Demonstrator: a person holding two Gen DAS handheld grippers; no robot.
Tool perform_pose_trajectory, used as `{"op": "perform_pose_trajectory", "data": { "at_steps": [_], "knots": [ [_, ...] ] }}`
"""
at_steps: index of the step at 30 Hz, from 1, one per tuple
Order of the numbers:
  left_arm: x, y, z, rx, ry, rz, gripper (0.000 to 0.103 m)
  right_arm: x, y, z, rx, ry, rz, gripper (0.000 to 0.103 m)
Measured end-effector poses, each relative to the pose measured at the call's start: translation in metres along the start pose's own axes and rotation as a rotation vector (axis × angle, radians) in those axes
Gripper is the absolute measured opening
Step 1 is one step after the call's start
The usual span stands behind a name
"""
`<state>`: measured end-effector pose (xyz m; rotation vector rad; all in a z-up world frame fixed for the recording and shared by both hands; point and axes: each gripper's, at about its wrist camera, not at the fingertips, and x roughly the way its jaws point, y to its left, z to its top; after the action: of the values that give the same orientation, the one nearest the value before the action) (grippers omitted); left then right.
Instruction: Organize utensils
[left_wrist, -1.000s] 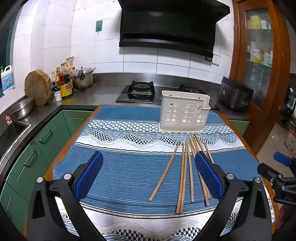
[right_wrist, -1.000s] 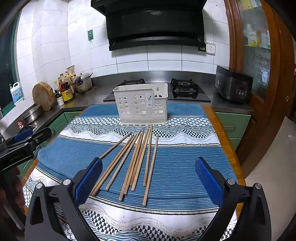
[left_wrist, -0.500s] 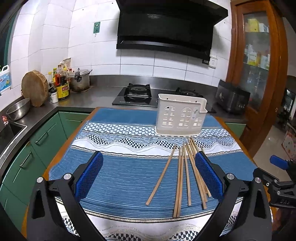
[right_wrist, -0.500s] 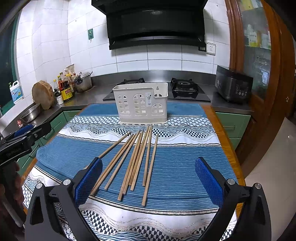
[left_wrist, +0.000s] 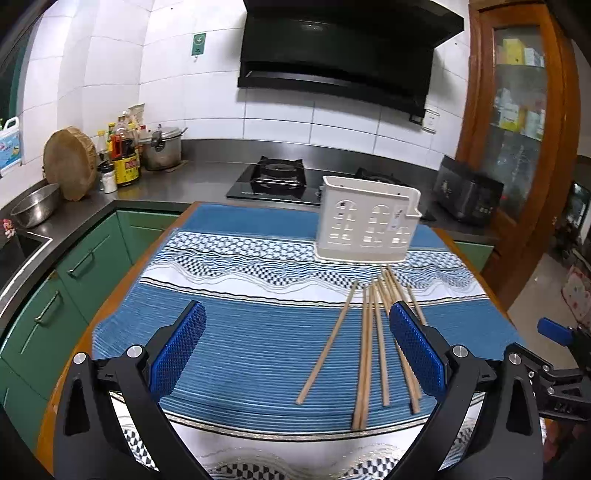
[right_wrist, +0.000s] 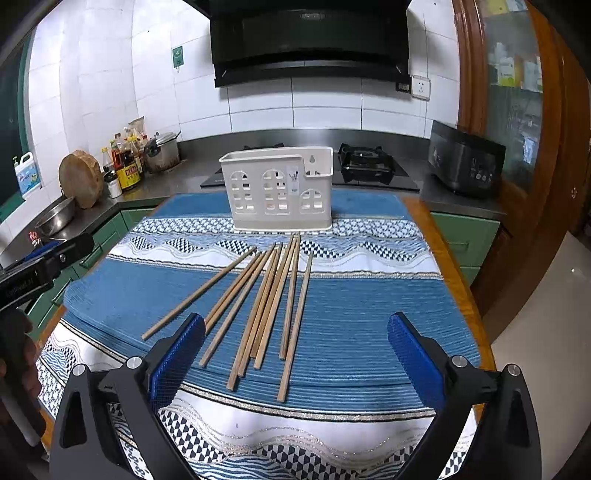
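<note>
Hovering left gripper (left_wrist: 297, 349), right gripper (right_wrist: 295, 349) | jaws wide, empty | chopsticks (right_wrist: 258, 306) before holder (right_wrist: 277, 190)

Chopsticks (right_wrist: 258, 306) before holder (right_wrist: 277, 192) on cloth (right_wrist: 369, 314)

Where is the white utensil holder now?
The white utensil holder stands upright at the tablecloth's far end, beyond the chopsticks, before the stove.

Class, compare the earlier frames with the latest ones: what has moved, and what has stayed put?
Only the left gripper moved: its view swings left and tilts, so the white holder sits further right. Nothing was taken or released. The right gripper barely shifts; both stay open, and the chopsticks lie untouched on the cloth.
</note>
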<state>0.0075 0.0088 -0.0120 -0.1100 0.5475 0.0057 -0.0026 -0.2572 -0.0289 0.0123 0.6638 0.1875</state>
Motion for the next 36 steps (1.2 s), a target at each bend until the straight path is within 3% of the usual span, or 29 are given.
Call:
{"op": "perform_pose_trajectory", "data": {
  "at_steps": [3, 5, 7, 9, 12, 18, 21, 26, 29, 36],
  "knots": [
    [0.003, 0.000, -0.003, 0.008, 0.007, 0.004, 0.097, 0.007, 0.000, -0.005, -0.001, 0.024, 0.004, 0.091],
    [0.005, 0.001, -0.005, 0.008, 0.009, 0.012, 0.096, 0.013, 0.001, -0.008, -0.002, 0.046, 0.010, 0.080],
    [0.008, 0.002, -0.007, 0.016, 0.013, 0.011, 0.089, 0.018, 0.000, -0.011, 0.006, 0.067, 0.015, 0.079],
    [0.012, 0.004, -0.009, 0.013, 0.025, 0.011, 0.088, 0.024, -0.002, -0.016, 0.012, 0.086, 0.019, 0.072],
    [0.022, 0.006, -0.016, 0.021, 0.066, -0.024, 0.088, 0.034, -0.005, -0.021, 0.031, 0.125, 0.028, 0.066],
    [0.041, -0.006, -0.029, 0.127, 0.136, -0.014, 0.088, 0.052, -0.006, -0.032, 0.053, 0.196, 0.042, 0.051],
    [0.046, -0.005, -0.032, 0.110, 0.165, -0.049, 0.073, 0.059, -0.008, -0.036, 0.066, 0.224, 0.051, 0.044],
    [0.064, -0.001, -0.043, 0.088, 0.235, -0.129, 0.036, 0.070, -0.008, -0.042, 0.073, 0.273, 0.061, 0.032],
    [0.073, -0.003, -0.051, 0.117, 0.264, -0.135, 0.023, 0.077, -0.005, -0.045, 0.070, 0.296, 0.072, 0.026],
    [0.092, -0.008, -0.061, 0.164, 0.334, -0.183, 0.021, 0.092, -0.002, -0.052, 0.062, 0.349, 0.075, 0.011]
  ]
}}
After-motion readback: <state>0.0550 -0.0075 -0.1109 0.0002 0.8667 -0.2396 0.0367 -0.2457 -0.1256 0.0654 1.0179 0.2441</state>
